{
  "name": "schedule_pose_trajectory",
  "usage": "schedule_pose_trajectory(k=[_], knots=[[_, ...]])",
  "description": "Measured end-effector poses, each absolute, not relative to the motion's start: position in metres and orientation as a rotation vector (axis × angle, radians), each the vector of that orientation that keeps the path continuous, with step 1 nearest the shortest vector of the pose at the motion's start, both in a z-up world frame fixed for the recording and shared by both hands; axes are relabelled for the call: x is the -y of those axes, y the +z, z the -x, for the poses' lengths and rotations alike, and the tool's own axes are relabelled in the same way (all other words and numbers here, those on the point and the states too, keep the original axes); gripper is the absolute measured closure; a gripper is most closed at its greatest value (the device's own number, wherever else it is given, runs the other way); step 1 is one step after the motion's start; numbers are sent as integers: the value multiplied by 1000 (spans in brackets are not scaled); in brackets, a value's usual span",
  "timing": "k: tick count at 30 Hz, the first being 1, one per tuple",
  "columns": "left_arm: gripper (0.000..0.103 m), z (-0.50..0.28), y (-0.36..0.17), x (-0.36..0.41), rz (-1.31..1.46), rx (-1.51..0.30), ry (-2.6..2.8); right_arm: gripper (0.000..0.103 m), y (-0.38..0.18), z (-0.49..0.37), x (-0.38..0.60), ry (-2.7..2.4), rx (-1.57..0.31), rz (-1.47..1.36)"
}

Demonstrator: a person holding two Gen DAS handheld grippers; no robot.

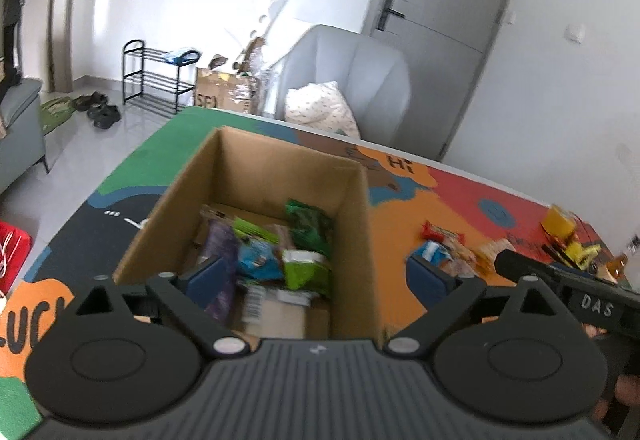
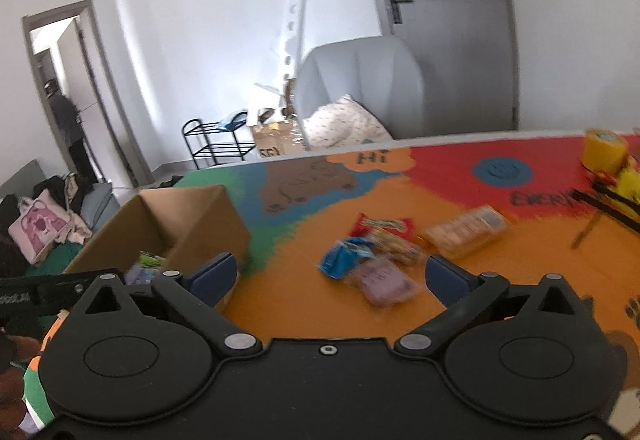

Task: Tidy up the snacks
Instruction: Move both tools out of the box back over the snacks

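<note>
An open cardboard box [image 1: 276,168] stands on the colourful table mat, holding several snack packets in green, blue and purple [image 1: 276,256]. My left gripper [image 1: 320,276] hangs open over the box's near right side, nothing between its blue pads. In the right wrist view the same box [image 2: 192,224] sits at the left. Loose snacks lie on the orange patch: a blue packet [image 2: 344,258], a purple packet [image 2: 384,280], a red packet [image 2: 382,226] and a clear tray of biscuits [image 2: 466,232]. My right gripper [image 2: 334,278] is open, just short of these packets, holding nothing.
A yellow tape roll [image 2: 604,152] and yellow-black items [image 2: 628,188] sit at the table's far right. Beyond the table stand a grey armchair [image 2: 360,88] with a pillow, a cardboard carton and a black shoe rack [image 1: 156,80]. The right gripper's body [image 1: 568,284] shows at the left view's right edge.
</note>
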State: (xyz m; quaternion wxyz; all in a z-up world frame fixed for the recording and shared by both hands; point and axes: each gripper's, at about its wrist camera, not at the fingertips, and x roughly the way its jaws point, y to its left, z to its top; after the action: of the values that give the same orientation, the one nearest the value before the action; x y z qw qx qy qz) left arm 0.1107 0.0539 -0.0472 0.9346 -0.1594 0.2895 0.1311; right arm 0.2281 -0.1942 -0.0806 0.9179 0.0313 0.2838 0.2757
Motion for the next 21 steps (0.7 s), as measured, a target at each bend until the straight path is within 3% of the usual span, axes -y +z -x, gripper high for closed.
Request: schedule_pose_trajectory(k=[21], knots=[[7, -109, -54, 25, 261, -598, 112, 0, -100, -214, 269, 508, -607, -119]])
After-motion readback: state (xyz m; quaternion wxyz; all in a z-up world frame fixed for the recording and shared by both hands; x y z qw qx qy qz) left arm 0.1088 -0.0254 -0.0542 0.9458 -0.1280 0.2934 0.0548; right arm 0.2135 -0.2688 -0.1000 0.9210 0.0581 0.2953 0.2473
